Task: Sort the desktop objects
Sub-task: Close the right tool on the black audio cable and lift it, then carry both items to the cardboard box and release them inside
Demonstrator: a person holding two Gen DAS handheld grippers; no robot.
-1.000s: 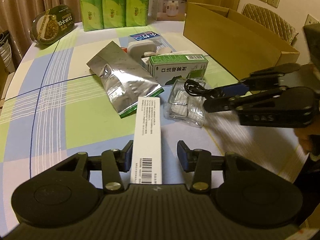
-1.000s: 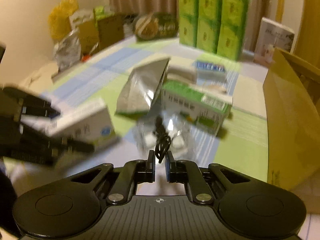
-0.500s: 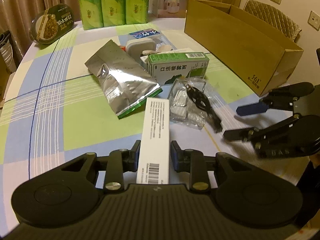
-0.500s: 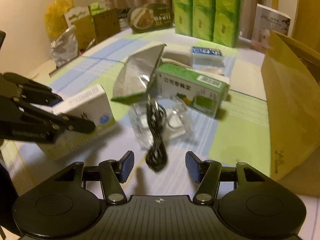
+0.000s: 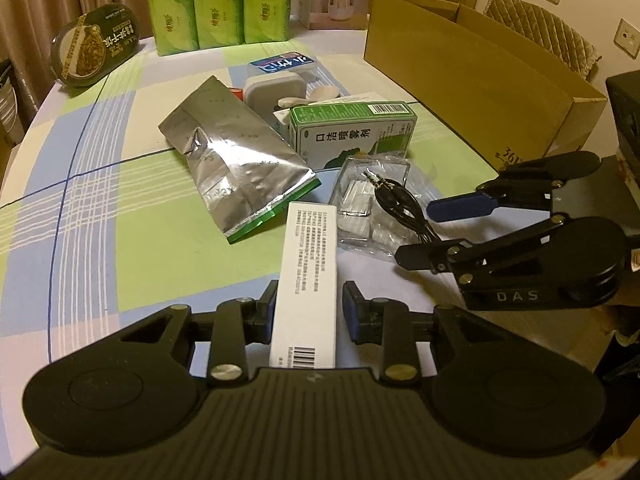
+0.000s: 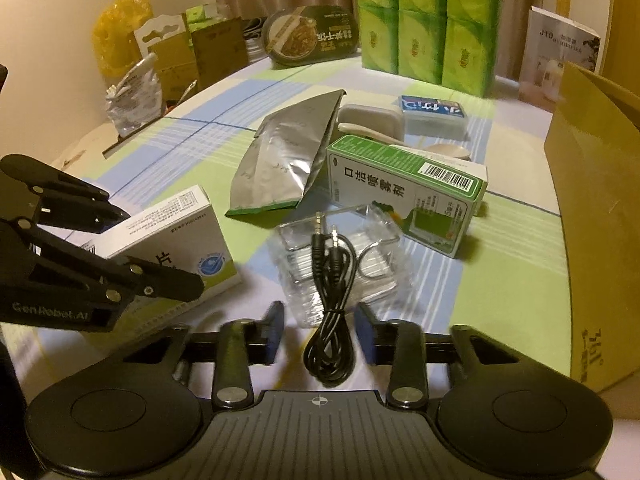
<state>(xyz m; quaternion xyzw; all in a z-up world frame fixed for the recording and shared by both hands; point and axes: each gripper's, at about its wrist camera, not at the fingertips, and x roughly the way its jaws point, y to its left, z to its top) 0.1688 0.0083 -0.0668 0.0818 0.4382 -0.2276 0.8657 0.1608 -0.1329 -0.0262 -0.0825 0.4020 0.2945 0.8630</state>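
Observation:
My left gripper (image 5: pixel 308 304) is shut on a long white box (image 5: pixel 310 248) with a barcode, held just over the table. The right wrist view shows that same box (image 6: pixel 168 232) clamped in the left gripper (image 6: pixel 160 248). A black audio cable (image 6: pixel 330 280) lies loose across a clear plastic packet (image 6: pixel 376 268), its loop between the fingers of my right gripper (image 6: pixel 318 320). The right jaws are closing, and the pads stand apart from the cable. In the left wrist view the right gripper (image 5: pixel 416 234) hovers beside the cable (image 5: pixel 396 200).
A green spray box (image 6: pixel 400 196), a silver foil pouch (image 6: pixel 284 160), a grey case (image 6: pixel 372 118) and a blue-labelled tub (image 6: pixel 434 116) lie mid-table. An open cardboard box (image 5: pixel 480 80) stands at the right. Green tissue packs (image 5: pixel 220 4) and a noodle bowl (image 5: pixel 94 46) line the far edge.
My right gripper let go of the cable, which dropped onto the plastic packet; its jaws swung wide, then narrowed. My left gripper closed onto the white box.

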